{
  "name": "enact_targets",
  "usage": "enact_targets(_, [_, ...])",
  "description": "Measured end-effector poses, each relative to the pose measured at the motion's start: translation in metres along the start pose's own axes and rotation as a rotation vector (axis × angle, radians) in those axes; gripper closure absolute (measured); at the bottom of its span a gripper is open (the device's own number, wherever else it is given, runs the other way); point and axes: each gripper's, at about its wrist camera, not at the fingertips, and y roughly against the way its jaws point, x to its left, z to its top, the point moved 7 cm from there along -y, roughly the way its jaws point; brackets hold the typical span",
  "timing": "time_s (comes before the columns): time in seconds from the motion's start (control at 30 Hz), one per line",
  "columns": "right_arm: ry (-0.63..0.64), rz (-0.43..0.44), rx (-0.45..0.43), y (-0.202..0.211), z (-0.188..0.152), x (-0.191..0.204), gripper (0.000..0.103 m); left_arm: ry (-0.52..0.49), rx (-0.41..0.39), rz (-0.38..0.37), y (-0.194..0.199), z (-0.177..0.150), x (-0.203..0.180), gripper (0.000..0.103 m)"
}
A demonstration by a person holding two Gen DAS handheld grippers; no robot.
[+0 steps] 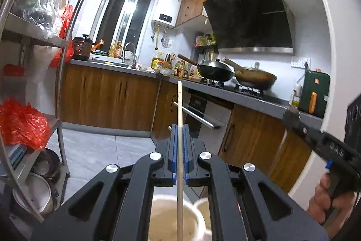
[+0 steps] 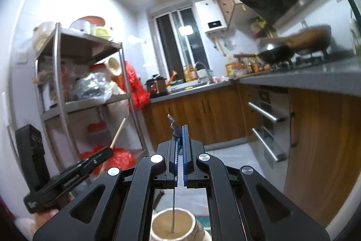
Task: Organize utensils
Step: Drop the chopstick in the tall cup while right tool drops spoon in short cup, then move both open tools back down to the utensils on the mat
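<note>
Both tools were mid-job: the left gripper (image 1: 179,146) was clamped on a chopstick (image 1: 179,105) above a pale cup (image 1: 173,218); the right gripper (image 2: 179,148) pinched a thin metal utensil (image 2: 173,207), perhaps a fork, tip in its cup (image 2: 173,227); neither dropped yet.

Typical busy kitchen: black wok (image 1: 215,70) and brown pan (image 1: 256,78) sit side by side on the stove at center right, hood (image 1: 248,17) above them. Steel rack (image 2: 88,103) on the left stuffed with red bags (image 1: 21,122), water heater (image 1: 168,8) beside the window (image 1: 126,12).
</note>
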Motion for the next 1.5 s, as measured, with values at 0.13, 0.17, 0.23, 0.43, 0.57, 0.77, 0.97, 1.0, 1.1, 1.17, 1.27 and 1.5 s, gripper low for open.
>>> enact_targets(0.13, [-0.002,-0.004,0.01,-0.012,-0.017,-0.009,0.099,-0.02,-0.012,0.057,-0.021,-0.01,0.004,0.099])
enact_targets(0.17, [0.0,-0.005,0.014,-0.015,-0.021,-0.01,0.099,-0.023,-0.018,0.071,-0.023,-0.013,0.006,0.099])
enact_targets(0.23, [-0.004,0.0,0.027,-0.02,-0.03,-0.01,0.099,-0.027,-0.022,0.092,-0.024,-0.017,0.011,0.099])
enact_targets(0.43, [0.04,0.005,0.125,-0.036,-0.059,-0.006,0.099,-0.026,-0.004,0.1,-0.018,-0.034,0.021,0.099])
enact_targets(0.57, [0.071,0.0,0.196,-0.043,-0.074,-0.005,0.099,-0.031,0.022,0.109,-0.002,-0.049,0.025,0.099])
enact_targets(0.77, [0.067,-0.023,0.257,-0.051,-0.086,-0.008,0.099,-0.051,0.077,0.132,0.017,-0.067,0.027,0.099])
enact_targets(0.97, [0.061,-0.021,0.303,-0.052,-0.095,-0.009,0.081,-0.07,0.094,0.152,0.023,-0.072,0.028,0.098])
enact_targets(1.0, [0.061,-0.011,0.301,-0.05,-0.094,-0.008,0.076,-0.067,0.094,0.154,0.024,-0.072,0.029,0.097])
enact_targets(1.1, [0.075,-0.013,0.288,-0.042,-0.09,-0.006,0.064,-0.061,0.093,0.166,0.028,-0.071,0.032,0.085])
enact_targets(1.17, [0.072,0.001,0.28,-0.035,-0.086,-0.004,0.051,-0.06,0.089,0.188,0.035,-0.072,0.033,0.068])
enact_targets(1.27, [0.081,0.003,0.269,-0.023,-0.083,-0.002,0.035,-0.052,0.087,0.214,0.045,-0.071,0.036,0.044])
enact_targets(1.5, [0.083,-0.01,0.256,0.003,-0.086,-0.002,0.009,-0.017,0.095,0.265,0.072,-0.073,0.04,0.006])
